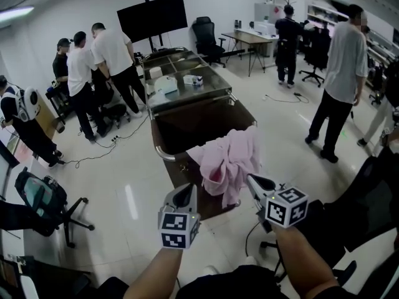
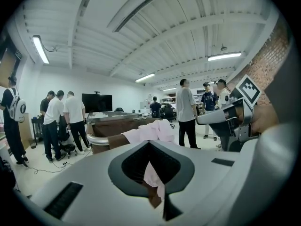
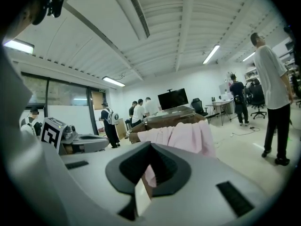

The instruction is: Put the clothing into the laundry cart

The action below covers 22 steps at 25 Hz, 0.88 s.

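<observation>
Pale, glossy floor (image 1: 124, 167) runs through a busy workroom, and near its middle one piece of clothing (image 1: 229, 161) hangs over the near corner of the laundry cart (image 1: 163, 153). It is pale pink, crumpled into soft folds and bunched at the top. Most of it spills down the outside of the cart's brown wall, not into the cart. What kind of garment it is cannot be made out. The cart's near corner is covered by the cloth. Two grippers sit just in front. The left gripper (image 1: 185, 192) has its jaws drawn together, just short of the cloth. The right gripper (image 1: 254, 180) also has its jaws drawn together, its tip at the garment's right edge. Whether it pinches any fabric cannot be told; pink shows only through the opening ahead of each. Behind the cart stands one steel-topped table (image 1: 215, 91). Six people stand around: one with a backpack (image 1: 22, 120), three by the black screen (image 1: 153, 16), two at the right.
</observation>
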{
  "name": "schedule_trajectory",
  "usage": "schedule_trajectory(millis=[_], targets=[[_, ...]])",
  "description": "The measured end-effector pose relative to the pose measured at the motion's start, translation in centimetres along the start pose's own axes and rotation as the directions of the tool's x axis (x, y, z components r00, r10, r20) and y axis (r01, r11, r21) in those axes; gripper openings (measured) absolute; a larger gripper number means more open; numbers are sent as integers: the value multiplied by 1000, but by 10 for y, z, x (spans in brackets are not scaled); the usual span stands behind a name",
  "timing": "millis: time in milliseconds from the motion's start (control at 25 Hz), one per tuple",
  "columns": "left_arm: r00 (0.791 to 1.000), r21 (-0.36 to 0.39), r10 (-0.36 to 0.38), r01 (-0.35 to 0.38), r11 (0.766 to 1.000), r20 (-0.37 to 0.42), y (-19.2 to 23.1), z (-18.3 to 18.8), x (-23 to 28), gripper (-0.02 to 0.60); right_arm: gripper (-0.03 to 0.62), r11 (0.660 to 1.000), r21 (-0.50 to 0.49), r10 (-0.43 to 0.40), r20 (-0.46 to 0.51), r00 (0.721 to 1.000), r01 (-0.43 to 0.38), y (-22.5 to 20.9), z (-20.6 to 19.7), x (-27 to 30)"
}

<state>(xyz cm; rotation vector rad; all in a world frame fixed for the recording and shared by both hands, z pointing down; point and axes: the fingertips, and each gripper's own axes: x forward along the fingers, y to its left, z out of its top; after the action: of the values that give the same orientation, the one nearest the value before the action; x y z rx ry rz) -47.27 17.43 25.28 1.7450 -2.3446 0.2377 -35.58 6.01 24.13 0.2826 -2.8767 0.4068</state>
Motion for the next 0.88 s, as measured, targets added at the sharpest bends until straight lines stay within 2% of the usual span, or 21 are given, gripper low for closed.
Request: schedule_trajectory(millis=[320, 880], targets=[[999, -17, 41, -42, 999, -25, -18, -15, 2, 0, 3, 1000, 1, 17, -34, 999, -17, -21, -14, -10], [996, -27, 77, -79, 997, -46, -47, -24, 11, 0, 3, 993, -30, 108, -73, 991, -110, -34, -18, -9]])
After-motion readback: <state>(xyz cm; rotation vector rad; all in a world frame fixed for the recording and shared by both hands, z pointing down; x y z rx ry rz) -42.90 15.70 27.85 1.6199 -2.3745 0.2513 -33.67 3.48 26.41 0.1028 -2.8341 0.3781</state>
